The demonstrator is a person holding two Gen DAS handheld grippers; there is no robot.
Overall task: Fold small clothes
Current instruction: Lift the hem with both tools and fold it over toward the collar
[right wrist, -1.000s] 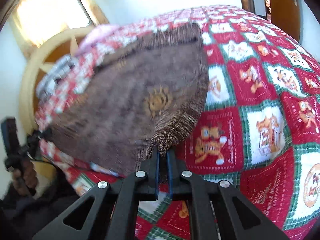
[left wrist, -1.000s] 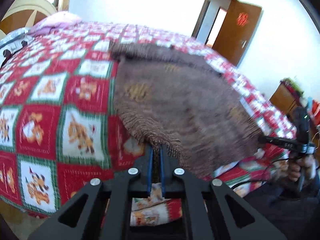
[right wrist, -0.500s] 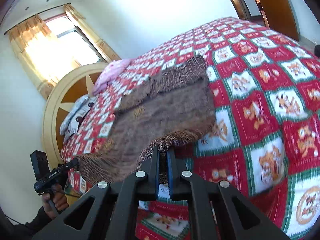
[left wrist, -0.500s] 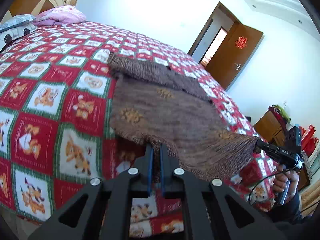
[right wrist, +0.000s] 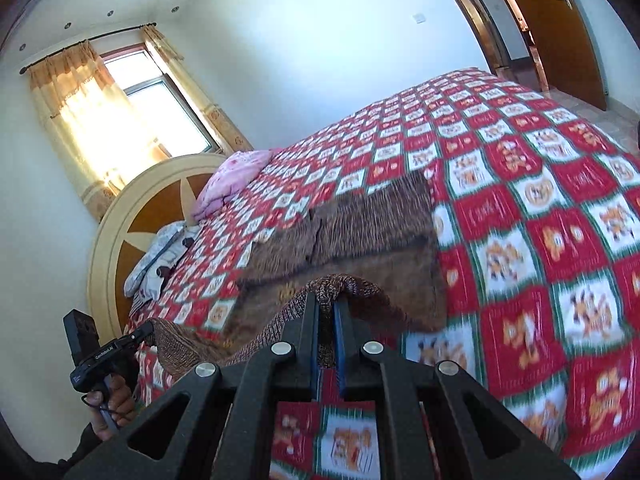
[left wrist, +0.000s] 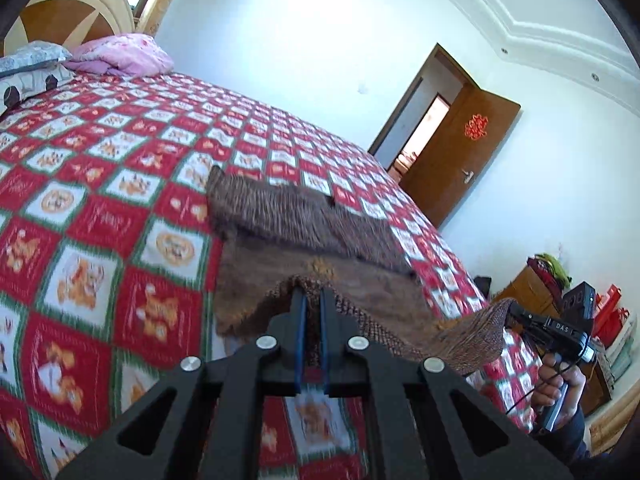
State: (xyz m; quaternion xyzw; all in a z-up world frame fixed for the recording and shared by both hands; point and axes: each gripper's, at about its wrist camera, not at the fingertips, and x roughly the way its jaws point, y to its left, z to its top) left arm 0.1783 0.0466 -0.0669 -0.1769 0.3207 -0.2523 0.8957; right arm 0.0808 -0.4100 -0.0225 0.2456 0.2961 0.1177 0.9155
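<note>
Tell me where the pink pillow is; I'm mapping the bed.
The pink pillow lies at the head of the bed, upper left in the left wrist view, against the round headboard beside a grey patterned pillow.

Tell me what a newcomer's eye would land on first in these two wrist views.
First the brown knitted garment, spread on the red, green and white checkered bedspread, its near hem lifted off the bed. The left gripper and the right gripper are each shut on a corner of that hem. Behind, a round cream-and-brown headboard with a pink pillow stands at the bed's head, and a brown door hangs open.
</note>
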